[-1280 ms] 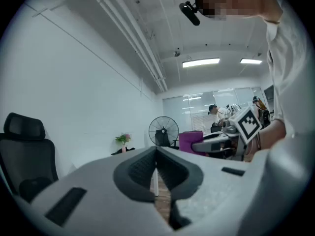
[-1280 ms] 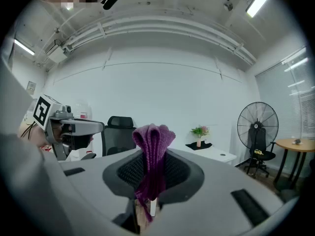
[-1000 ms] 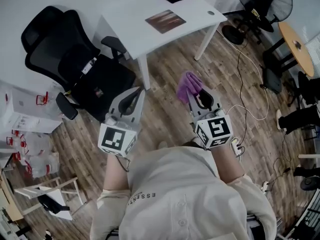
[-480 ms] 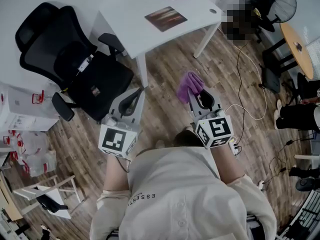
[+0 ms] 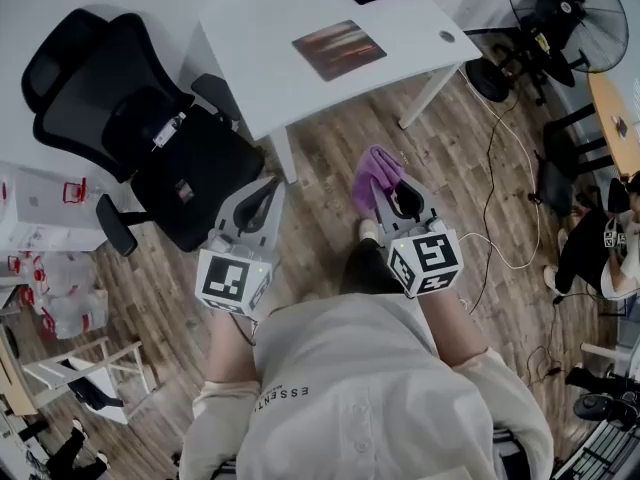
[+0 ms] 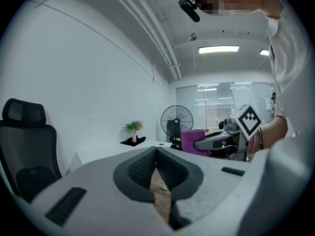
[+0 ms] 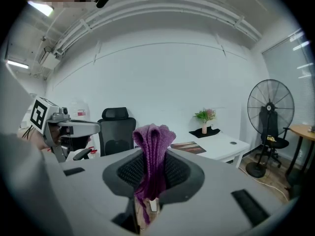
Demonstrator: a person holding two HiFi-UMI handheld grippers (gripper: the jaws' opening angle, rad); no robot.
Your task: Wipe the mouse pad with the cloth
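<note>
Where the right gripper (image 5: 390,190) clamps the cloth (image 5: 371,171), its jaws cover part.

Cloth (image 7: 151,144): purple knit, ribbed, soft and slightly fuzzy.
Mouse pad (image 5: 339,48): brown-streaked face, matt, at 12 o'clock in the head view.
Table (image 5: 250,28): smooth white top with a dull sheen.
Floor (image 5: 320,188): grained wood-look planks, low gloss.
Chair (image 5: 130,108): black fabric seat and back, at 10 o'clock.
Left gripper (image 6: 156,154): matt grey plastic, finely grainy, with black ribbed pads.
Right gripper (image 5: 398,196): the same matt grey plastic and black textured pads.
Shirt (image 5: 370,388): pale, smooth cloth, at 6 o'clock.
Fan (image 5: 560,3): black wire grille, at 2 o'clock.
</note>
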